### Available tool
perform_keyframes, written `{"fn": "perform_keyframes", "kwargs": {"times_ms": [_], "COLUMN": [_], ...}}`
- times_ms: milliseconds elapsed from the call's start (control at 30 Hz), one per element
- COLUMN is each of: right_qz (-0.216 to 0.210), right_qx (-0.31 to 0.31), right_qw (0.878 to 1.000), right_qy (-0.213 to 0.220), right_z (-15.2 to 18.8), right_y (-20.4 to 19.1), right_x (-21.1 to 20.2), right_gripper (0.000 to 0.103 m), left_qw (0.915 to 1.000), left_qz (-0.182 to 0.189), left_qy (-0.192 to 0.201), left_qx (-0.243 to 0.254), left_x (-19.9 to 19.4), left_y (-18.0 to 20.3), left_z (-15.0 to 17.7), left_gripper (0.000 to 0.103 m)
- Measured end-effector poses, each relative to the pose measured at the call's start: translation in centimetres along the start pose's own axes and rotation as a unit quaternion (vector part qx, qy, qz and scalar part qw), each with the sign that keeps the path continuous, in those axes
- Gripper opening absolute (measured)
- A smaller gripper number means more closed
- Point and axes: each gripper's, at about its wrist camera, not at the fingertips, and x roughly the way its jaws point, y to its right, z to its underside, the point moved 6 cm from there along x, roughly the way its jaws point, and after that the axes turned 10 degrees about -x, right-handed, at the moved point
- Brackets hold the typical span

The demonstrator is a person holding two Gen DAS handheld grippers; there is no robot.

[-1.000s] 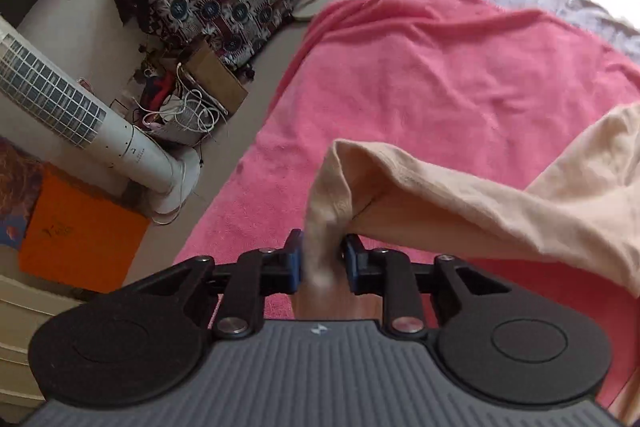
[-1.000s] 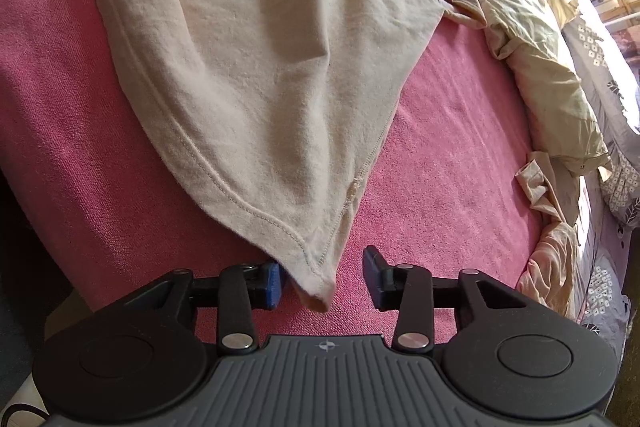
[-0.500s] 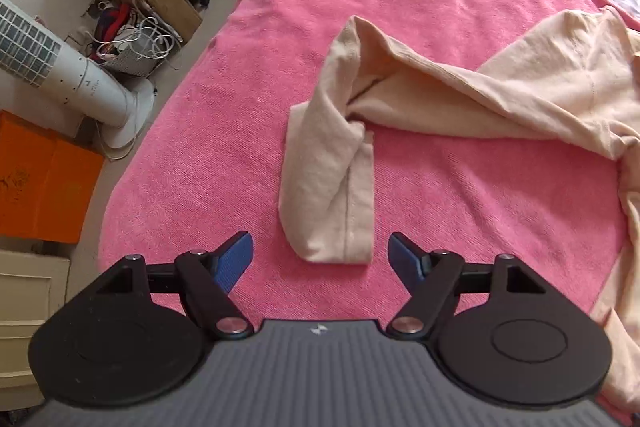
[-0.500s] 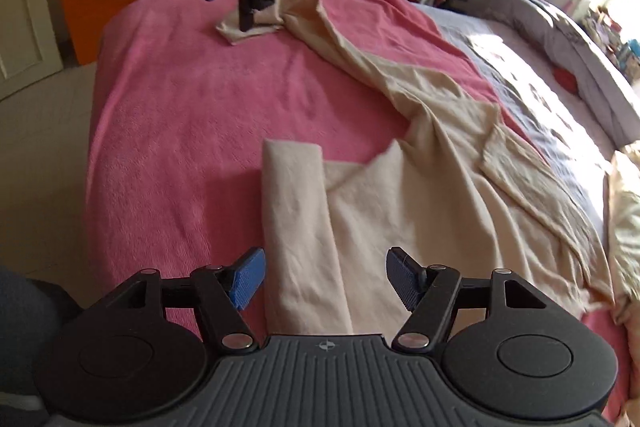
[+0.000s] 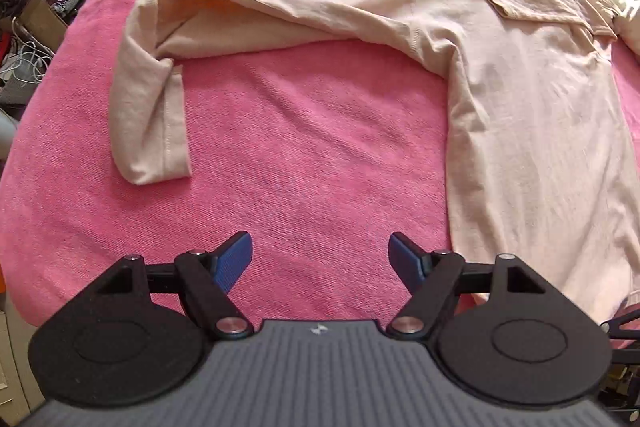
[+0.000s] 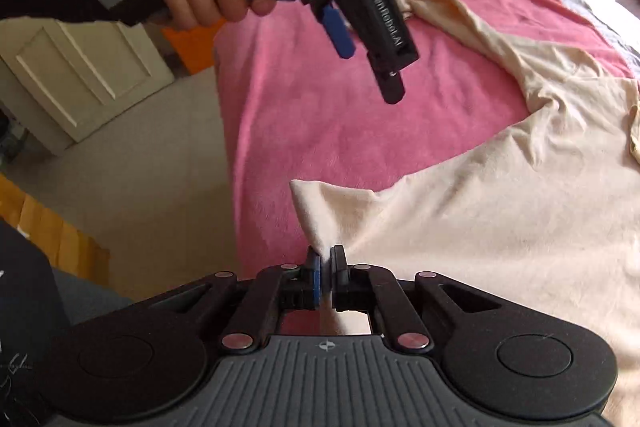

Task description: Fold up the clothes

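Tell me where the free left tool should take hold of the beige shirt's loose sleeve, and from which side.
Probably the cuff end of the sleeve. It lies flat and doubled back on the pink blanket, with the open left tool hanging above bare blanket short of it. Come from above, pads across the hem. The right tool is already shut on the shirt's bottom corner.

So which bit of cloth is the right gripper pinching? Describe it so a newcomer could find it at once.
Start at the pink blanket over the bed, then find the beige shirt spread on it. The right gripper is shut on the shirt's corner nearest the bed's edge. Unlike the folded sleeve lying flat and free, this corner is lifted into a peak.
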Motion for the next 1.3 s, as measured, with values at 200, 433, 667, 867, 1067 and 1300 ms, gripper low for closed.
{"fn": "perform_keyframes", "kwargs": {"times_ms": [200, 433, 667, 867, 1067, 1300], "right_qz": [-0.039, 0.178, 0.420, 0.407, 0.404, 0.547], "right_qx": [0.024, 0.009, -0.080, -0.063, 0.026, 0.077], "right_qw": [0.998, 0.984, 0.901, 0.908, 0.914, 0.834], "right_qy": [-0.047, 0.004, -0.077, -0.072, -0.015, -0.011], "right_z": [0.3, 0.2, 0.8, 0.0, 0.3, 5.4], "right_y": [-0.4, 7.1, 21.5, 27.5, 30.7, 35.9], "right_x": [1.8, -3.6, -0.4, 3.4, -0.9, -11.8], "right_gripper": [0.027, 0.070, 0.071, 0.069, 0.007, 0.006], "left_qw": [0.9992, 0.9901, 0.9877, 0.9907, 0.9906, 0.9874], "left_qz": [-0.017, -0.058, -0.063, -0.080, -0.096, -0.097], "left_qy": [0.012, 0.114, 0.142, 0.109, 0.095, 0.117], "left_qx": [0.034, 0.060, 0.016, 0.021, 0.020, 0.044], "left_x": [0.1, -1.6, -0.3, 1.9, 3.4, 3.9], "left_y": [2.1, 4.7, 6.4, 6.9, 7.0, 9.6], "left_z": [-0.9, -7.3, -13.1, -11.8, -12.1, -15.3], "left_gripper": [0.076, 0.078, 0.078, 0.079, 0.079, 0.079]}}
